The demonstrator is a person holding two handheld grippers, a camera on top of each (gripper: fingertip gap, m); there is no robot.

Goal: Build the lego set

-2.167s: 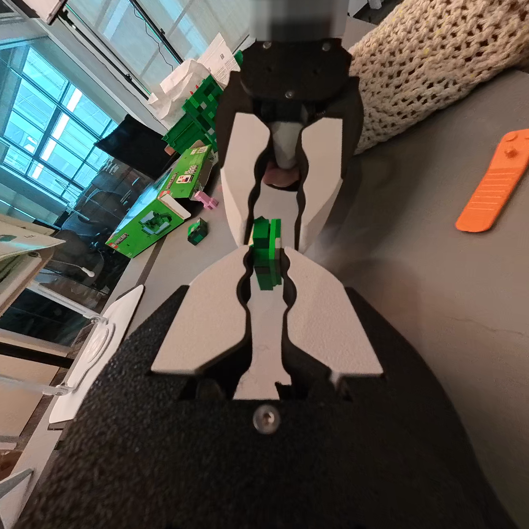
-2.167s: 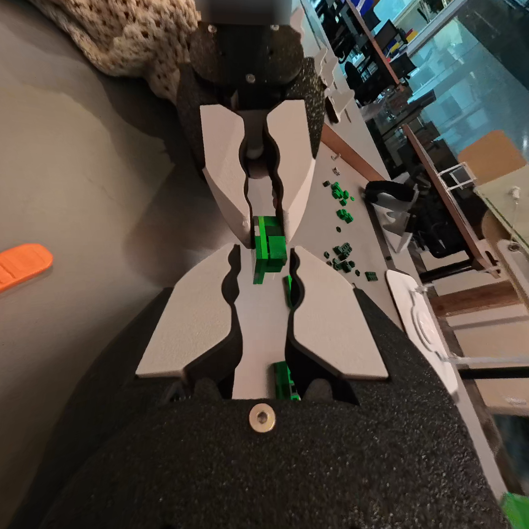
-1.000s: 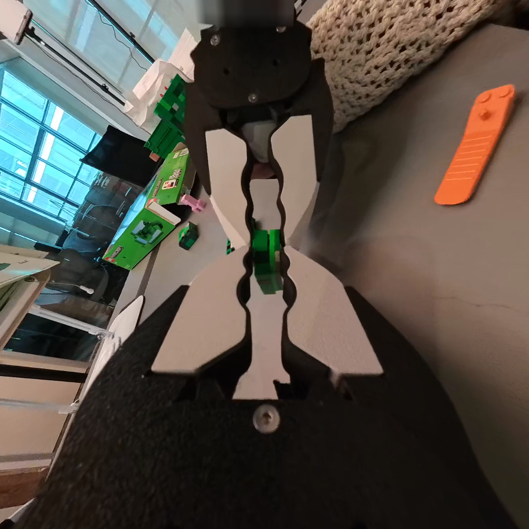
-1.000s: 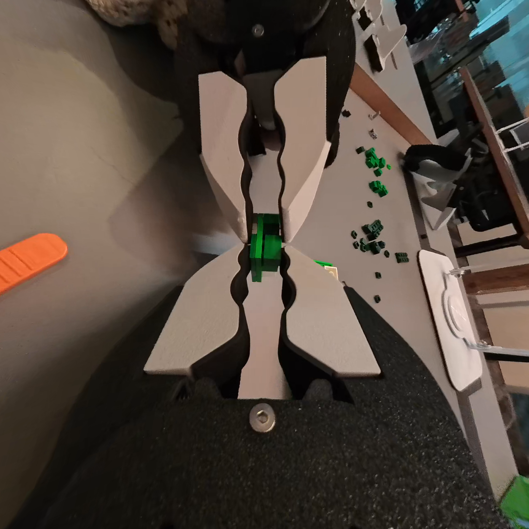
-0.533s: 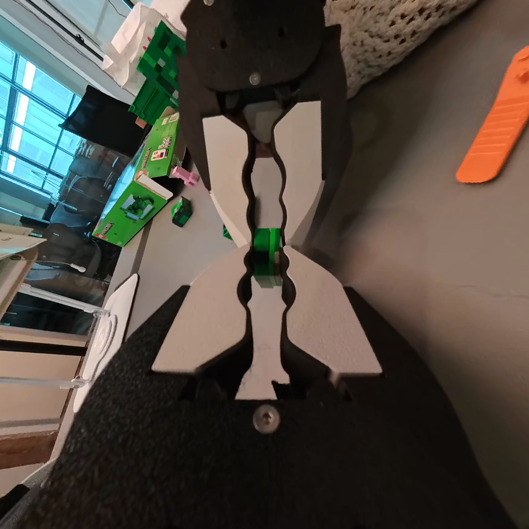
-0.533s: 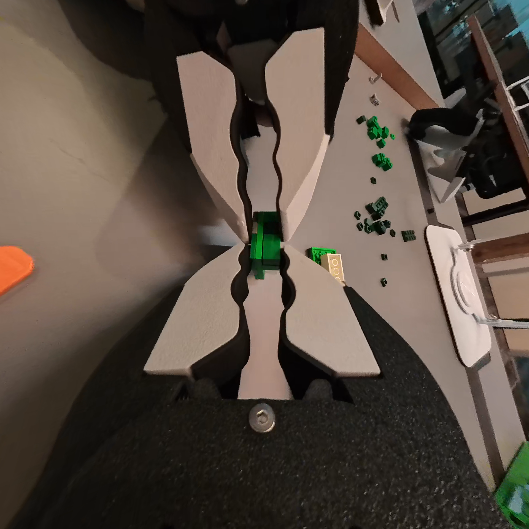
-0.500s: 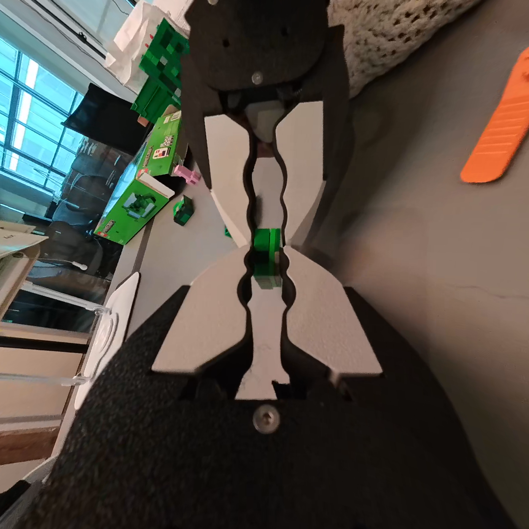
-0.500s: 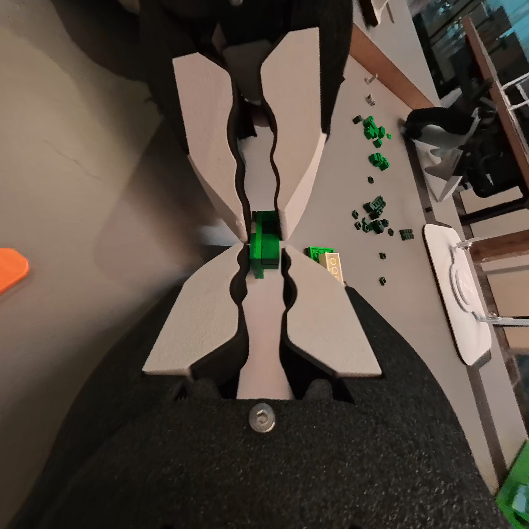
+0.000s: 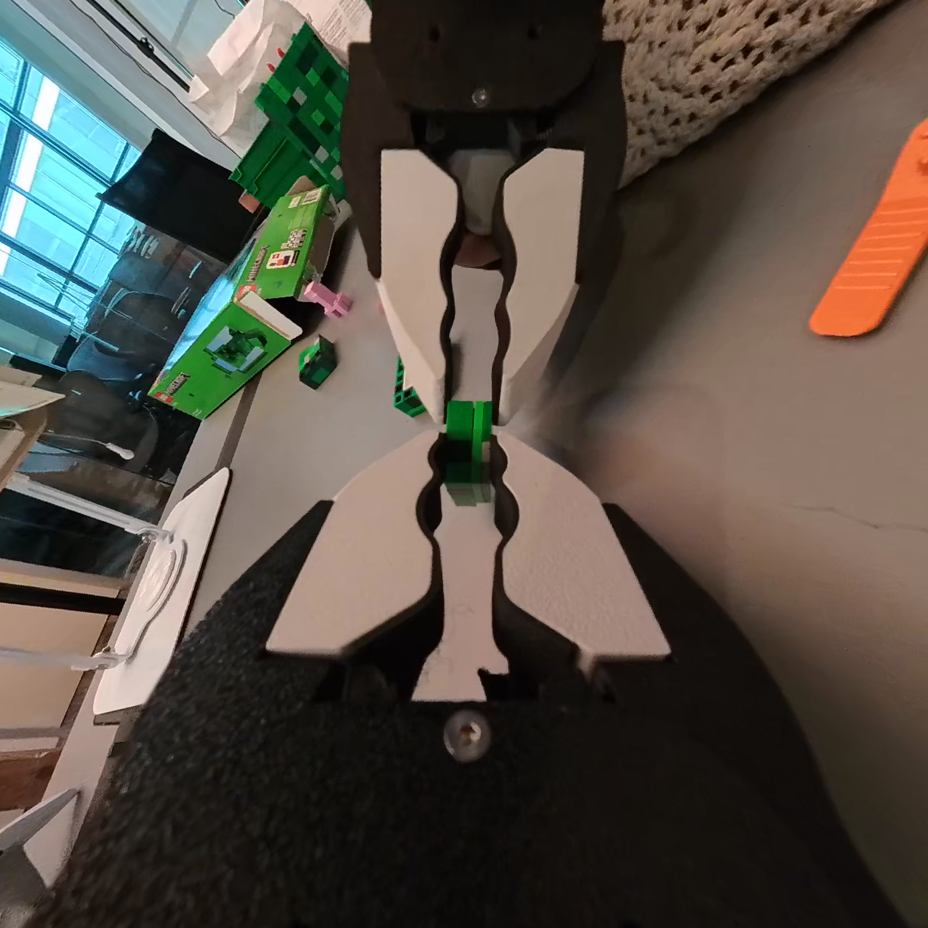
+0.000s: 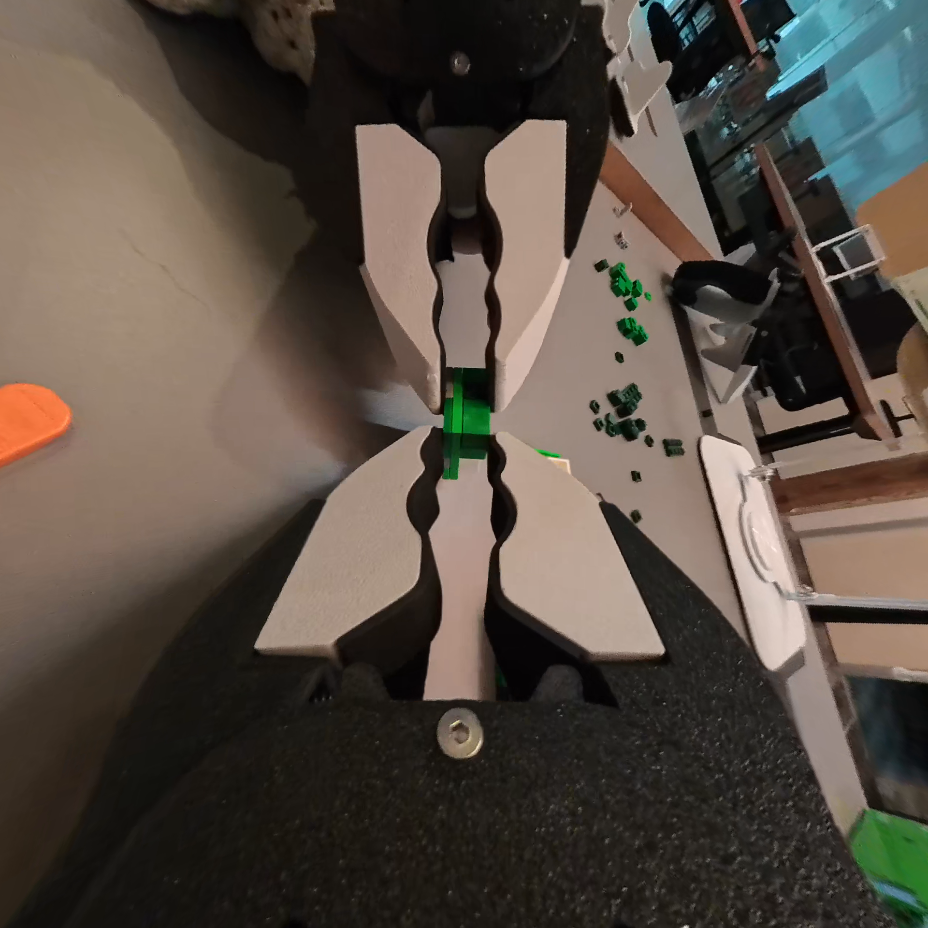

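A small green lego assembly (image 9: 467,452) hangs in the air between my two grippers, which face each other tip to tip. My left gripper (image 9: 467,439) is shut on its near end in the left wrist view. My right gripper (image 9: 469,404) comes from above there and is shut on the other end. In the right wrist view, my right gripper (image 10: 463,436) pinches the assembly (image 10: 469,424) and my left gripper (image 10: 467,392) grips it from the far side. The fingers hide most of the assembly.
An orange brick separator (image 9: 874,241) lies on the grey table (image 9: 728,502) and also shows in the right wrist view (image 10: 30,422). A green lego box (image 9: 236,321), a small dark green block (image 9: 317,362) and a pink piece (image 9: 329,299) lie left. Loose green pieces (image 10: 622,407) are scattered right. Both grippers' tips are close together, under 4 cm apart. Both grippers' tips are roughly 12 cm from the orange brick separator (image 9: 874,241).
My right gripper, open around the assembly 2.2 s ago, has shut on it. Both grippers have pressed closer together and the views have shifted slightly. The left gripper stayed shut.
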